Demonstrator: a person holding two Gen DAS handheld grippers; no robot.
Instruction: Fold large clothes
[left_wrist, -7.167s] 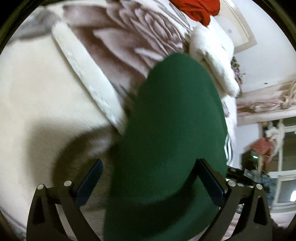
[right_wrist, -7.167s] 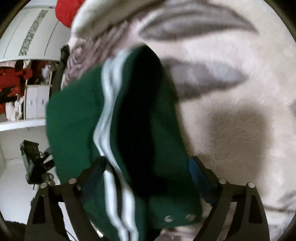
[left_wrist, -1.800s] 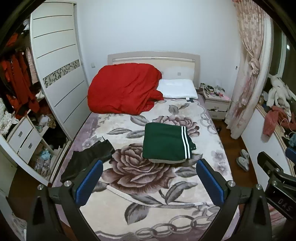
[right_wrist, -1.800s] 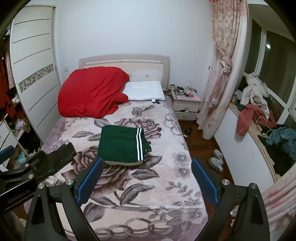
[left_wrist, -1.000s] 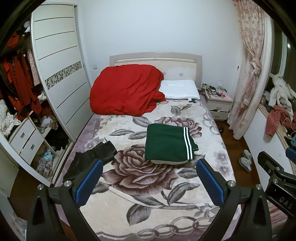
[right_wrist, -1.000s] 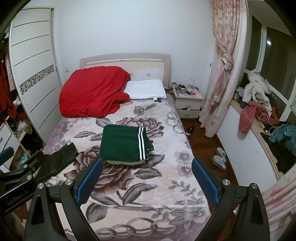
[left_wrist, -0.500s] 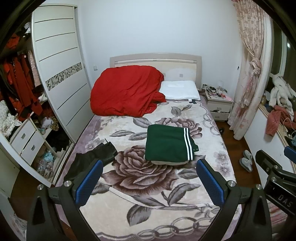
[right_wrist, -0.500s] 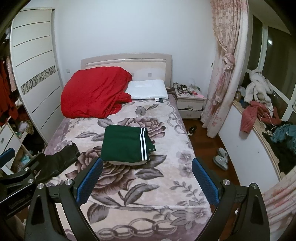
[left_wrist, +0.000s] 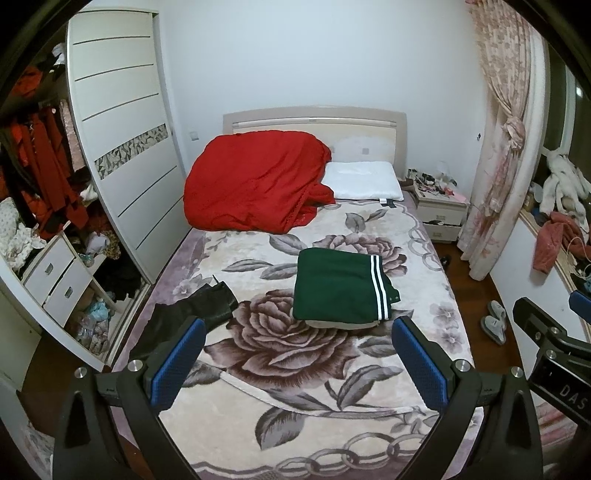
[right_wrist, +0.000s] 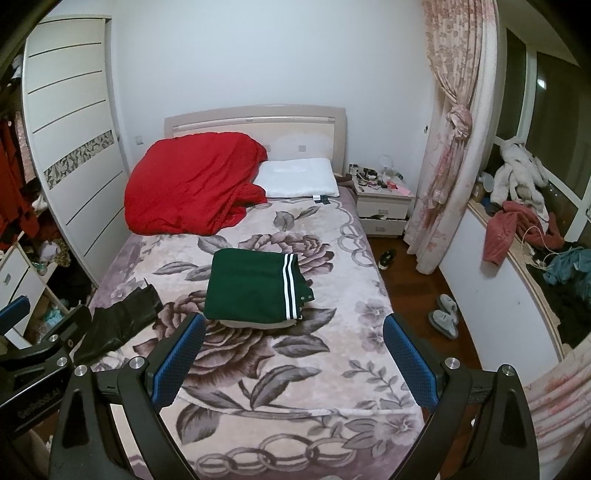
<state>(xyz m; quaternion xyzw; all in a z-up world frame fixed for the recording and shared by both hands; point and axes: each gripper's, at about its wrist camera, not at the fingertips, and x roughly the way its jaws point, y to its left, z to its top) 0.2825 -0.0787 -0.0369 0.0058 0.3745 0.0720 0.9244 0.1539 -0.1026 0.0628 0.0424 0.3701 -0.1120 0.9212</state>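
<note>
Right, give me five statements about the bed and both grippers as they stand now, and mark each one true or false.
1. The green garment lies folded on the floral blanket. True.
2. The left gripper is clamped on the green garment. False: its jaws stand wide open and hold nothing, well short of the garment.
3. The black garment lies unfolded near the bed's left edge. True.
4. The red duvet covers the white pillow entirely. False: the pillow lies beside it, mostly in plain view.
5. The right gripper holds the black garment. False: it is open and empty.
</note>
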